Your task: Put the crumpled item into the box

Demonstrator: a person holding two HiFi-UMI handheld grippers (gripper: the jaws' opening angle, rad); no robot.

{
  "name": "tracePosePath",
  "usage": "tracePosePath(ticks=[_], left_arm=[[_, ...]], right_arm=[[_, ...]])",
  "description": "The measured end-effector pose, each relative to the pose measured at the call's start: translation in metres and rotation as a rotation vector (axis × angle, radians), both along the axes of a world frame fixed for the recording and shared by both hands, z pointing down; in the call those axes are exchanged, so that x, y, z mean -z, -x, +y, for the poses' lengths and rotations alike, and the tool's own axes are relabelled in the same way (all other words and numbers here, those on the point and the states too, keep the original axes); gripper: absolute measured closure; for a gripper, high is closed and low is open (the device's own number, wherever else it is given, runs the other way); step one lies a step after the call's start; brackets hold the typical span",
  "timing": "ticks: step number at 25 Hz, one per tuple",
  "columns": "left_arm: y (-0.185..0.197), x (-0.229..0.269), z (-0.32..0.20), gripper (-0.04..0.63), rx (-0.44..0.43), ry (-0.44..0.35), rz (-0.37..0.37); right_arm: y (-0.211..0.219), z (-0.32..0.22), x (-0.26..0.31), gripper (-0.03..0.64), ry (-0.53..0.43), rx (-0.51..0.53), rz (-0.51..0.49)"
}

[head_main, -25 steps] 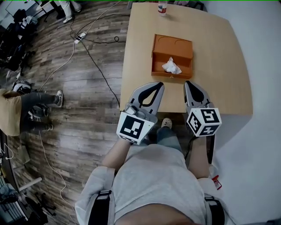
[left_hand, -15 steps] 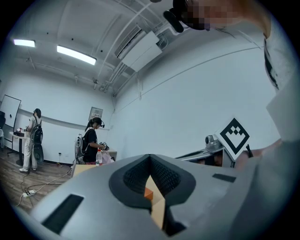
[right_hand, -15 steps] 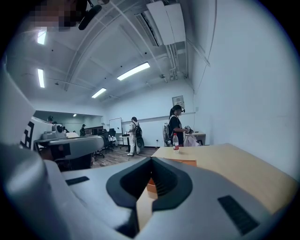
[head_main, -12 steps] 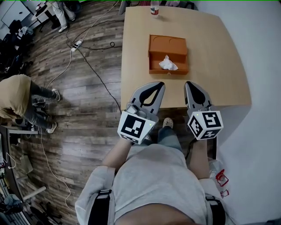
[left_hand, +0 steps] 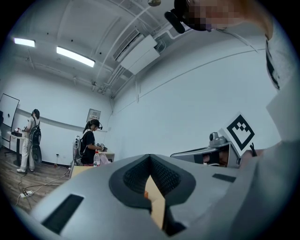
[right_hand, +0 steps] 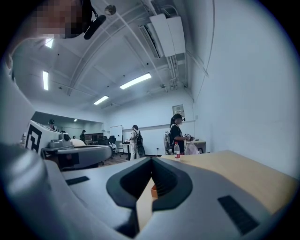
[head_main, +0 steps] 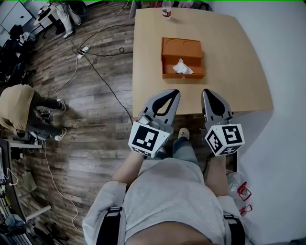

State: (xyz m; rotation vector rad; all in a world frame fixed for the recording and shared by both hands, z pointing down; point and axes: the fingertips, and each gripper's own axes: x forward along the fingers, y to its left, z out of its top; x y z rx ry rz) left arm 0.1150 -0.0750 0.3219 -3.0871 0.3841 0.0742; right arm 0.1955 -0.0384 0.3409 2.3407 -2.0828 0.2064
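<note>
An orange box (head_main: 181,50) lies open on the wooden table (head_main: 239,72). A crumpled white tissue (head_main: 182,68) rests inside its near compartment. My left gripper (head_main: 174,92) and right gripper (head_main: 207,91) hover side by side over the table's near edge, short of the box. Both are shut with nothing between the jaws. In the left gripper view the left gripper (left_hand: 150,157) has its tips together, and the right gripper's marker cube (left_hand: 240,132) shows beside it. In the right gripper view the right gripper (right_hand: 151,160) is equally shut, and a sliver of the orange box (right_hand: 153,191) shows through its gap.
A water bottle (head_main: 166,8) stands at the table's far edge. A white wall runs along the right side. Cables and a power strip (head_main: 86,49) lie on the wood floor to the left, where a person in a tan top (head_main: 18,107) bends over.
The head view has shifted, so the table and box sit slightly higher and farther. The person in tan has moved further into view at left. Both grippers stay shut, roughly in place.
</note>
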Motion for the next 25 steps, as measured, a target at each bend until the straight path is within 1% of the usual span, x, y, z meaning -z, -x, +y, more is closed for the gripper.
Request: tracePosePath(ticks=[2, 5, 8, 17, 25], left_arm=[[0.001, 0.0, 0.002, 0.584, -0.002, 0.004, 0.009], [0.006, -0.003, 0.004, 0.584, -0.002, 0.013, 0.001], [0.008, 0.0, 0.006, 0.584, 0.002, 0.009, 0.017], [0.013, 0.009, 0.005, 0.584, 0.047, -0.004, 0.03], [0.01, 0.017, 0.028, 0.584, 0.066, 0.011, 0.046]], right_arm=[[0.003, 0.002, 0.002, 0.606, -0.01, 0.003, 0.001], [0.01, 0.005, 0.004, 0.606, -0.022, 0.009, 0.003], [0.014, 0.005, 0.006, 0.606, -0.033, 0.019, 0.002], [0.023, 0.005, 0.019, 0.606, -0.066, 0.07, 0.023], [0.031, 0.027, 0.029, 0.606, -0.078, 0.116, 0.046]])
